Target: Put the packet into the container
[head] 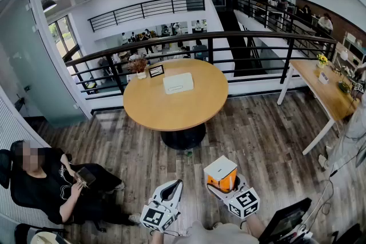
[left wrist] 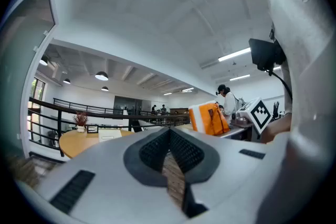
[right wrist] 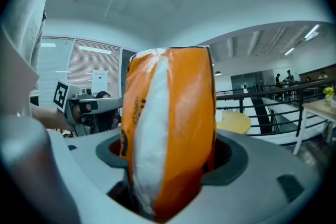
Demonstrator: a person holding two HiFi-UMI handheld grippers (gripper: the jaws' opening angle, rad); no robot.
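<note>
An orange and white packet (head: 220,171) stands upright between the jaws of my right gripper (head: 223,181), low in the head view and well short of the table. In the right gripper view the packet (right wrist: 168,123) fills the middle, with the right gripper (right wrist: 170,157) shut on it. A flat white container (head: 178,83) lies on the far side of the round wooden table (head: 171,108). My left gripper (head: 171,190) is held beside the right one, shut, with nothing in it. In the left gripper view its jaws meet at the left gripper's tip (left wrist: 169,131), and the packet (left wrist: 208,118) shows to the right.
A small plant (head: 139,66) and a picture frame (head: 156,71) stand on the table's far left. A black railing (head: 189,43) runs behind it. A seated person (head: 46,186) is at lower left. A long wooden desk (head: 326,91) lines the right side.
</note>
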